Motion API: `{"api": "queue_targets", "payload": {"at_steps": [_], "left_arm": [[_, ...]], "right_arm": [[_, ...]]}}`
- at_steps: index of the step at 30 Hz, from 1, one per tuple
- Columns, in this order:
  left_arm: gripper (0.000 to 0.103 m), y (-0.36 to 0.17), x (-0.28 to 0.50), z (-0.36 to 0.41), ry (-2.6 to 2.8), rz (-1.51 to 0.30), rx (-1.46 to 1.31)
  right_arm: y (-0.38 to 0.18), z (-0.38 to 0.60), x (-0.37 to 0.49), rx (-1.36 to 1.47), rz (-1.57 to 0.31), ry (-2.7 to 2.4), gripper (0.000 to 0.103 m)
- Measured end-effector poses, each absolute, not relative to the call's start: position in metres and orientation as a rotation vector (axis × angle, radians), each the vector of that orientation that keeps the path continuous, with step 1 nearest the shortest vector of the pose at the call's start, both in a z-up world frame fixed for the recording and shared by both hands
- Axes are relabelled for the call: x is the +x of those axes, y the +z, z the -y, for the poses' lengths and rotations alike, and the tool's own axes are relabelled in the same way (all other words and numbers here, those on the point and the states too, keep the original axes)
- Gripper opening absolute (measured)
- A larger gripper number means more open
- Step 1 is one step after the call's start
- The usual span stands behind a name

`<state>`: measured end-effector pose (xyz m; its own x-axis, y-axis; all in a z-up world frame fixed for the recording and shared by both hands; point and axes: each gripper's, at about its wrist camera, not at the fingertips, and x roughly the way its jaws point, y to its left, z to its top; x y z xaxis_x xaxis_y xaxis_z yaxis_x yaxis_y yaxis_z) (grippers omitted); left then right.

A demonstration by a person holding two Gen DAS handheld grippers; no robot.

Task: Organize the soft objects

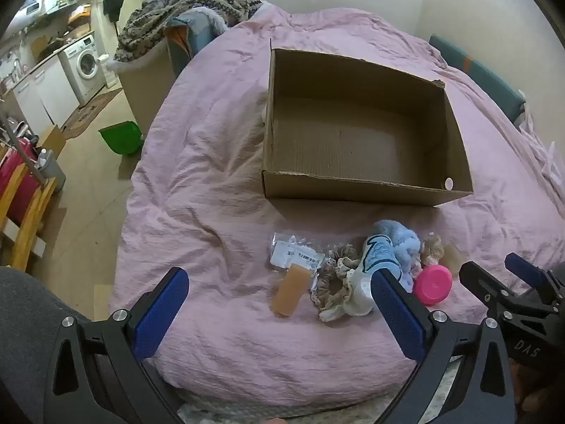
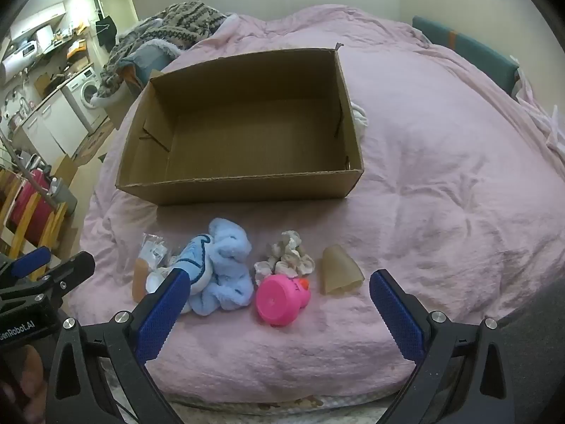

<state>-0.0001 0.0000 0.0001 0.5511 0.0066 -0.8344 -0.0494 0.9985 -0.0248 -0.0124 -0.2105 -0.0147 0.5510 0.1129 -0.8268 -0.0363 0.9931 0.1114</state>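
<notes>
Soft items in a row on the pink duvet (image 2: 441, 176), near the bed's front edge.
Cardboard box (image 2: 243, 185) stands just behind, bare duvet around; left gripper (image 1: 279, 298) and right gripper (image 2: 280, 296) hover, jaws spread, holding nothing, over blue plush (image 2: 226, 268), pink toy (image 2: 279, 298), scrunchies (image 2: 287, 259).

Left tool (image 1: 279, 282) and right tool (image 2: 280, 282), jaws wide apart.

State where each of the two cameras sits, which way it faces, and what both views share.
Left wrist: rides the left gripper, looks forward over the pink bedspread at the cardboard box; its own open blue fingers show, the right gripper at right.
Right wrist: rides the right gripper, faces likewise; its open fingers show, the left gripper at left.
Shared: box, blue plush, pink toy, scrunchies, bed.
</notes>
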Motion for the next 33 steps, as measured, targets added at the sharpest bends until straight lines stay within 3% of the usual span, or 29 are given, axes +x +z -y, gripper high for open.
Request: {"api": "queue_targets", "payload": {"at_steps": [33], "left_arm": [[0.103,-0.0038,0.0028,0.0002,0.027,-0.991,-0.045]], "right_arm": [[-0.0146,0.2106,-0.0129,0.085,-0.985,0.087,0.103]]}}
